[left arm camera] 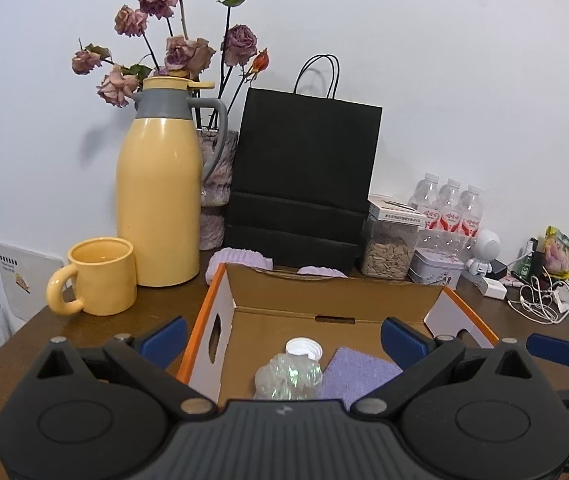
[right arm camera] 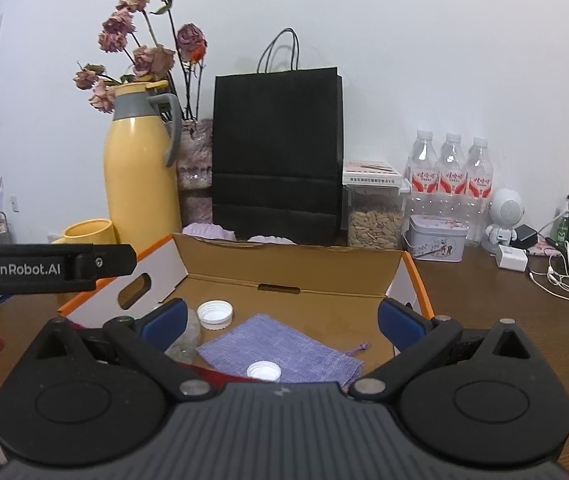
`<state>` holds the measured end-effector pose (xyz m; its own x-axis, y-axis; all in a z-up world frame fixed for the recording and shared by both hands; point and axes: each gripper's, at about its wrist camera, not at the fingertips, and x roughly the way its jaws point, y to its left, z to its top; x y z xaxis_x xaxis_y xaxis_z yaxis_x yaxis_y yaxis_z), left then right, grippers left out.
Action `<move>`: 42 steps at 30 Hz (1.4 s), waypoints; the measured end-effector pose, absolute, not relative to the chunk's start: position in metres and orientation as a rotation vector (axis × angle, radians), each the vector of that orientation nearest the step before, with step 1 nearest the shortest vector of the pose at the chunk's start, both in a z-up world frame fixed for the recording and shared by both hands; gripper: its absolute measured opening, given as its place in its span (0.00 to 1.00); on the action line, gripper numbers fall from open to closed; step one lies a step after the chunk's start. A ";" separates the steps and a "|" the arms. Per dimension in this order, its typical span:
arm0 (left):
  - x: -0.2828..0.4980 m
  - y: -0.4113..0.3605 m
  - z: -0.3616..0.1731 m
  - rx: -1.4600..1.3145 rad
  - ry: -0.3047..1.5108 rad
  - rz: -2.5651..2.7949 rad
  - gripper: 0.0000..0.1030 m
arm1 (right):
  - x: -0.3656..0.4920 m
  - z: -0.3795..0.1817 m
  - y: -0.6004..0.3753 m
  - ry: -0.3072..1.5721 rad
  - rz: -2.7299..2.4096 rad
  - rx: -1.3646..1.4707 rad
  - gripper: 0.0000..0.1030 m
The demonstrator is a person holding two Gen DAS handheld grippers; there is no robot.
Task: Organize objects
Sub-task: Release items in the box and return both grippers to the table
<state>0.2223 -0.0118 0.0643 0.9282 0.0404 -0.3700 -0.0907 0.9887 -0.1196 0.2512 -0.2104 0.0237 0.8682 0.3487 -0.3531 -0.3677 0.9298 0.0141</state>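
An open cardboard box (left arm camera: 326,292) (right arm camera: 284,266) with orange edges stands on the brown table. Inside lie a purple cloth pouch (right arm camera: 280,346) (left arm camera: 358,374), a crumpled clear wrapper (left arm camera: 288,376) (right arm camera: 186,340), a white cap (right arm camera: 215,314) (left arm camera: 303,349), and a second white cap (right arm camera: 263,371) on the pouch. My left gripper (left arm camera: 282,340) is open and empty above the box's near side. My right gripper (right arm camera: 282,320) is open and empty over the box, above the pouch. The left gripper's body (right arm camera: 48,268) shows at the left of the right wrist view.
A yellow mug (left arm camera: 98,278), a yellow thermos (left arm camera: 158,196), a vase of dried roses (left arm camera: 214,184), a black paper bag (left arm camera: 302,184), a seed jar (left arm camera: 388,244), a tin (left arm camera: 436,270), water bottles (right arm camera: 448,172) and cables (right arm camera: 564,276) line the back.
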 end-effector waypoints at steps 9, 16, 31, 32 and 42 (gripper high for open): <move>0.184 -0.003 0.065 -0.115 0.388 0.076 1.00 | 0.212 0.029 -0.222 0.324 0.384 -0.070 1.00; 0.152 0.008 0.058 -0.085 0.424 0.078 1.00 | 0.179 0.023 -0.225 0.343 0.401 -0.110 1.00; 0.083 0.027 0.016 -0.050 0.560 0.053 1.00 | 0.096 -0.002 -0.223 0.479 0.488 -0.145 1.00; 0.079 0.029 0.013 -0.056 0.571 0.049 1.00 | 0.091 -0.005 -0.223 0.490 0.494 -0.148 1.00; 0.045 0.046 -0.006 -0.075 0.603 0.086 0.99 | 0.062 -0.027 -0.205 0.554 0.549 -0.209 1.00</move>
